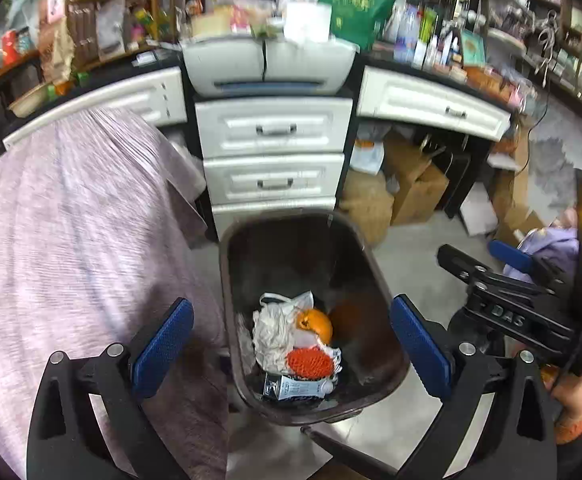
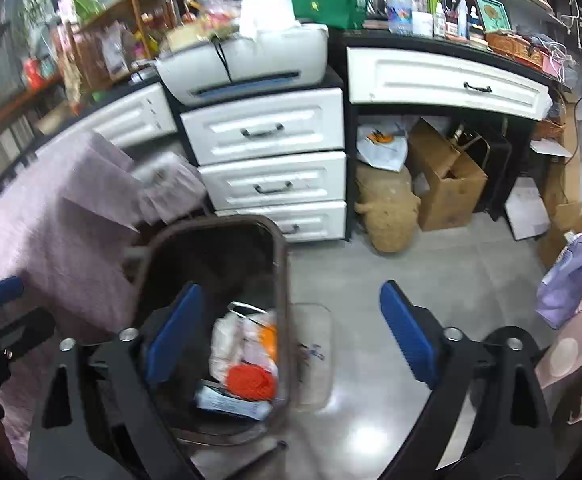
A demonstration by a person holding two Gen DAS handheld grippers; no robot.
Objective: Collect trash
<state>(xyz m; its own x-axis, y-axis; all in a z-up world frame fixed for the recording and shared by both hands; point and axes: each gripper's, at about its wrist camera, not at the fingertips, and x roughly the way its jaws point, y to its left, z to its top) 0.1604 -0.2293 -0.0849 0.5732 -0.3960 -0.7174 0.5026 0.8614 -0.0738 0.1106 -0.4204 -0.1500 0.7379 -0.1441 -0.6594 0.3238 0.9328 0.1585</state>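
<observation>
Left gripper (image 1: 291, 344): jaws wide, empty, above bin to drop | right gripper (image 2: 291, 344): jaws wide, empty | trash bin (image 1: 227, 280): holds orange (image 1: 317, 322), red net (image 1: 309, 362), carton (image 1: 291, 390), beside drawers (image 1: 275, 152)

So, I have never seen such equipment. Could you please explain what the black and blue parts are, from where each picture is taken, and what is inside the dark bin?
The black arms with blue pads are handheld tongs; a person holds one pair in each hand, and no robot arm is present. Each pair carries a camera looking forward along its fingers.

The left wrist view shows the left tongs wide open above a dark brown trash bin on the floor. In the bin lie a crumpled white bag, an orange peel, a red-orange net and a small carton. The right tongs appear at the right edge.

The right wrist view shows the right tongs, also open, beside the same bin. Neither pair holds anything. White drawers stand behind.
</observation>
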